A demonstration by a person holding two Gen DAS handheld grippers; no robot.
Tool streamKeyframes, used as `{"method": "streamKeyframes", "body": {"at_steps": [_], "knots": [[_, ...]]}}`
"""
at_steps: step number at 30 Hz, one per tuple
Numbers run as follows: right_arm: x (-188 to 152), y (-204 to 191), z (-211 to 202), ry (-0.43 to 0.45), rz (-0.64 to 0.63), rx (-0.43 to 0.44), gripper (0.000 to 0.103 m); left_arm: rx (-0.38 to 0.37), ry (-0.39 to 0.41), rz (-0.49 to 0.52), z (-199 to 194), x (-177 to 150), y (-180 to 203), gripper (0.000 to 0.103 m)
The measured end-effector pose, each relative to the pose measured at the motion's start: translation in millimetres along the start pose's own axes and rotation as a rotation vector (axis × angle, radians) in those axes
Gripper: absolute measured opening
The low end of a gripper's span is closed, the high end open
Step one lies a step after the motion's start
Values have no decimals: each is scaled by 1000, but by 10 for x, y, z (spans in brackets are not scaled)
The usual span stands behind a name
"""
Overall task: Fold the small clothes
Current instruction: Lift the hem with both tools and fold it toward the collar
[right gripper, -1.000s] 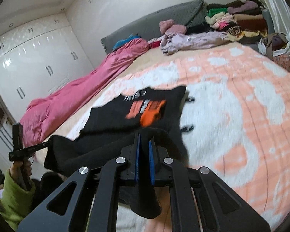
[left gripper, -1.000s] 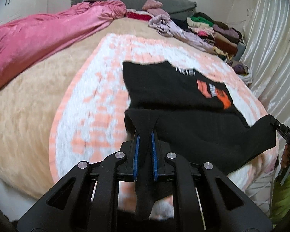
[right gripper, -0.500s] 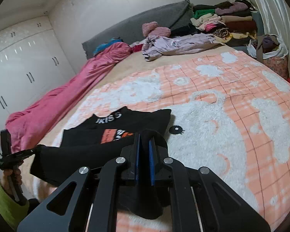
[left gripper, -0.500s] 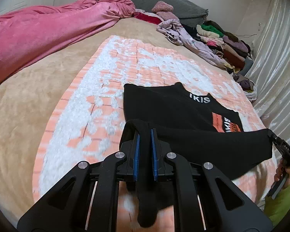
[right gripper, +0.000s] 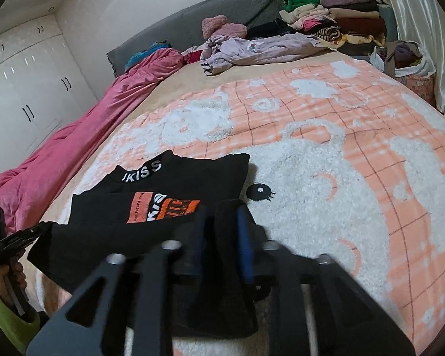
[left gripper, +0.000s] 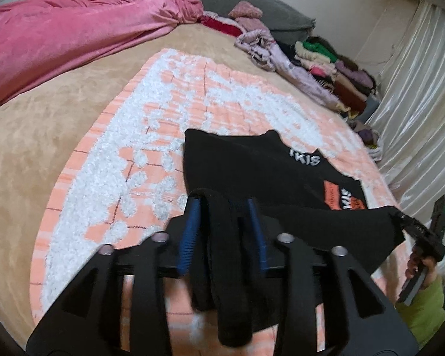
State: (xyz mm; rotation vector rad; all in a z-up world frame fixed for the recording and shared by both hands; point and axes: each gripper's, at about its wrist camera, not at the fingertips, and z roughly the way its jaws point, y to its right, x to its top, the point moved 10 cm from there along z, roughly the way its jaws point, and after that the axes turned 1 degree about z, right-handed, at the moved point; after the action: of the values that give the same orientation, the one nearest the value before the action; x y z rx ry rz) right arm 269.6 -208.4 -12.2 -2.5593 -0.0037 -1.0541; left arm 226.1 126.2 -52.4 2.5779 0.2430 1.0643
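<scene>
Behind the shirt [right gripper: 175,184], clothes pile [right gripper: 335,20]

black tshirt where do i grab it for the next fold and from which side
Probably the near doubled edge of the black t-shirt, one corner per gripper, coming in low from the near side. That edge is bunched and raised off the blanket, so the jaws can straddle it. The collar end lies flat and offers no lip.

Orange blanket [right gripper: 356,124] open ahead; pink quilt [left gripper: 59,38] left, clothes pile [right gripper: 335,20] probably blocks far end.
</scene>
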Motion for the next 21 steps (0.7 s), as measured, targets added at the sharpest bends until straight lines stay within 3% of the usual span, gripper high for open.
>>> {"method": "streamKeyframes", "body": {"at_steps": [4,7,11,14,19,21], "knots": [[-40,-8,-166,12,-6,-9,33,12,30,15,-185,1,-8,39],[-123,-34,-278,8,-21,-16,38,4,25,4,-283,-56,-24,45],[-256,-80,-364,-6,-37,-21,44,-32,-16,-20,-339,-213,-18,46],[-354,-102,-387,-22,-34,-15,48,-63,-47,-20,-335,-333,43,55],[-444,-76,-324,-58,-31,-19,49,-56,-99,23,-215,-527,175,55],[-451,-53,-295,-67,-20,-17,49,-34,-110,27,-165,-582,189,48]]}}
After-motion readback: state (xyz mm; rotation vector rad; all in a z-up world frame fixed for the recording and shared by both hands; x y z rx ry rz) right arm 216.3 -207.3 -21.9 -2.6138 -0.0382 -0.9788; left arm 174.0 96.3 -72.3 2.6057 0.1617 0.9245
